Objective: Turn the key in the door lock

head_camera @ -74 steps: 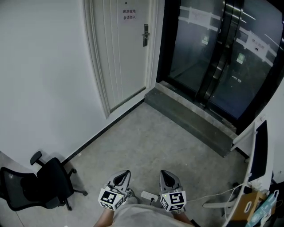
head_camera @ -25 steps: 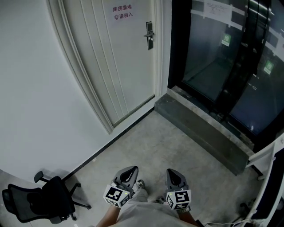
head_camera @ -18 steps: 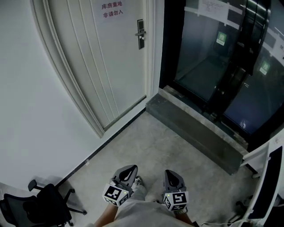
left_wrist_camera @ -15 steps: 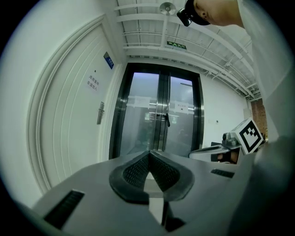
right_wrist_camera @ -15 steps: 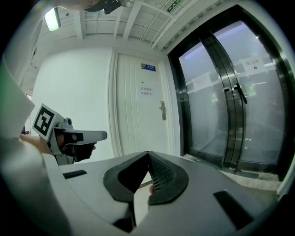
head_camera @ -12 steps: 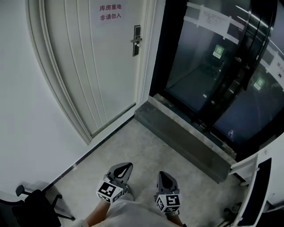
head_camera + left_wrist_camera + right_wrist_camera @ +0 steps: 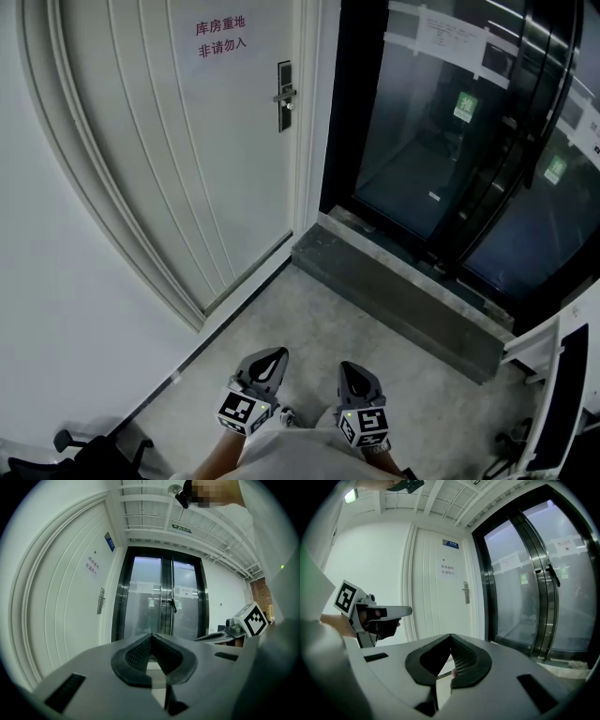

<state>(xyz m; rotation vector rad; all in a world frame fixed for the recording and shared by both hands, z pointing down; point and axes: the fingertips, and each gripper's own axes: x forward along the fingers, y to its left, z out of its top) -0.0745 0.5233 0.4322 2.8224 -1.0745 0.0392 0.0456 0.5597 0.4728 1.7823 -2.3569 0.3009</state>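
The left tool [image 7: 266,360] and the right tool [image 7: 357,373] are held side by side, well short of the white door [image 7: 169,159], each with its jaws pressed together. The door lock [image 7: 284,96] sits on the door's right edge (a key there is too small to tell), far from both tools.

One white door [image 7: 187,141], one lock plate [image 7: 284,96] and one red-lettered sign [image 7: 220,37]. Two tongs: the left tongs [image 7: 265,361] and the right tongs [image 7: 356,374]. One glass double door [image 7: 441,141]. One stone step [image 7: 394,295].
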